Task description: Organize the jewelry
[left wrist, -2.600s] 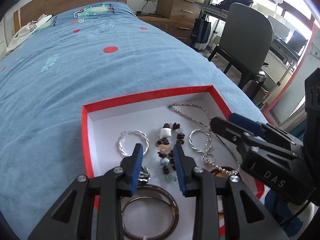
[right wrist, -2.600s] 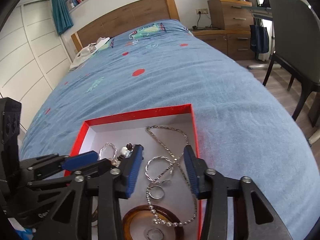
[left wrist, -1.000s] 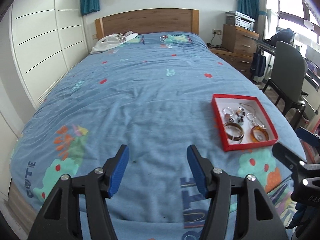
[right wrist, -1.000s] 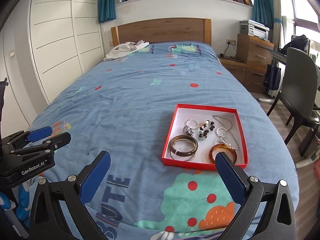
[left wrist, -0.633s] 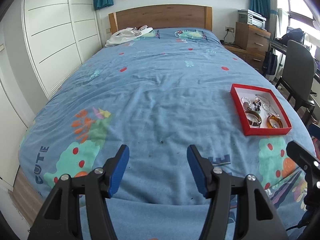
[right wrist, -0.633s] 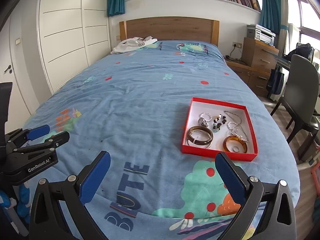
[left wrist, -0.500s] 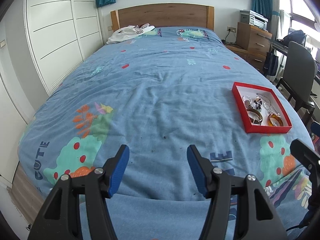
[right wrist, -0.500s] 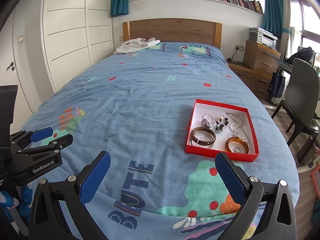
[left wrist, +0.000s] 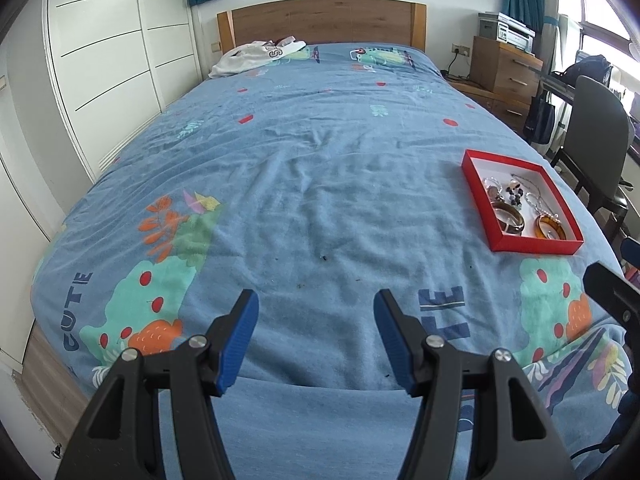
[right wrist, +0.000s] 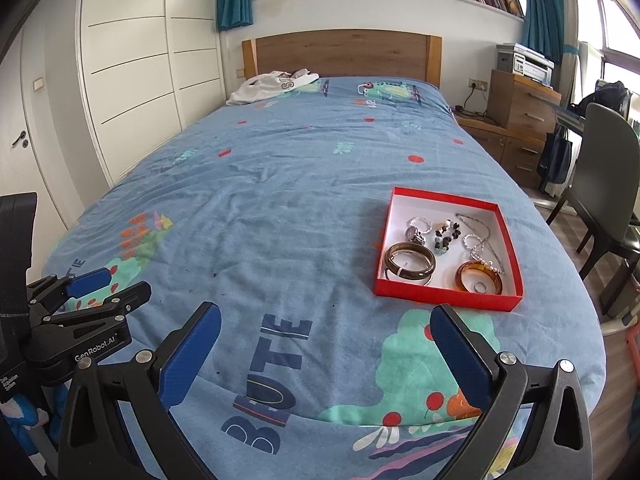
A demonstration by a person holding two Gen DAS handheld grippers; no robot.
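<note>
The left gripper (left wrist: 316,336) hangs over the foot end of the bed (left wrist: 320,168); its two blue fingers stand apart with a gap between them, and nothing is in the gap; the right gripper (right wrist: 326,354) hangs over the foot end too, and its blue fingers are spread very wide, with nothing held.

The red box (right wrist: 440,298) sits flat on the blue cover, near the right edge of the bed and closer to the foot end than to the headboard (right wrist: 340,54); both grippers are well apart from it; the box is white inside and has no lid on it.

All the jewelry lies inside the box; a dark brown bangle (right wrist: 409,261) lies in the near left corner, on top of a thinner ring; an amber bangle (right wrist: 479,277) lies in the near right corner, with a small ring (right wrist: 480,288) inside it; a silver chain (right wrist: 478,236) runs down the right side, and its beaded end lies over the amber bangle; a bead bracelet (right wrist: 443,236) with dark and pale beads lies in the middle; a twisted silver ring (right wrist: 420,224) lies at the far left, touching a small shiny piece that is too small to name.

A white shirt (right wrist: 274,84) lies at the far left corner of the bed, by the headboard; a grey chair (right wrist: 608,184) stands on the floor past the right edge.
</note>
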